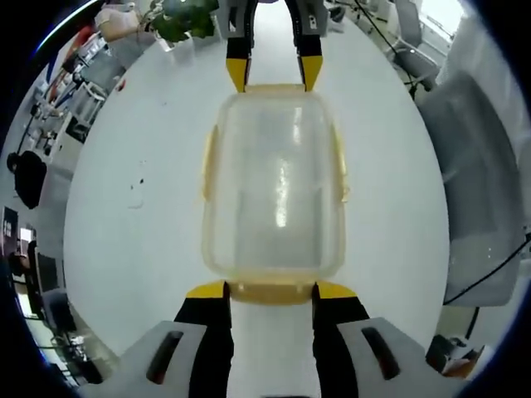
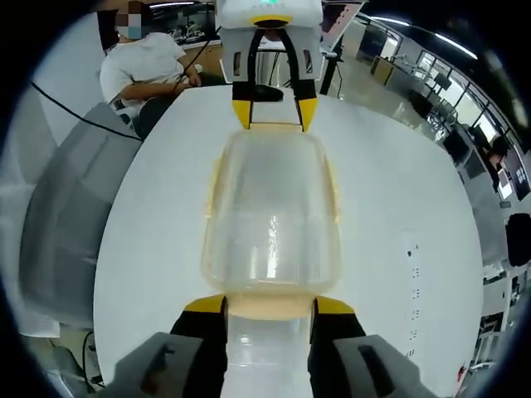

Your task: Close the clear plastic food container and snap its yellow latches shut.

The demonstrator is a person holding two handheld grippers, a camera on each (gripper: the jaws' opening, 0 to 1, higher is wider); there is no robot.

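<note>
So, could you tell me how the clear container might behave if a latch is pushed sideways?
The clear container looks empty, so probably light. On the smooth white table it would likely slide rather than tip. Its thin walls may flex slightly.

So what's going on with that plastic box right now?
Left gripper and right gripper at opposite ends of the container, jaws straddling the yellow end latches. Lid on. White table around it bare.

One container [image 1: 274,186], perhaps four latches [image 1: 271,291]
</note>
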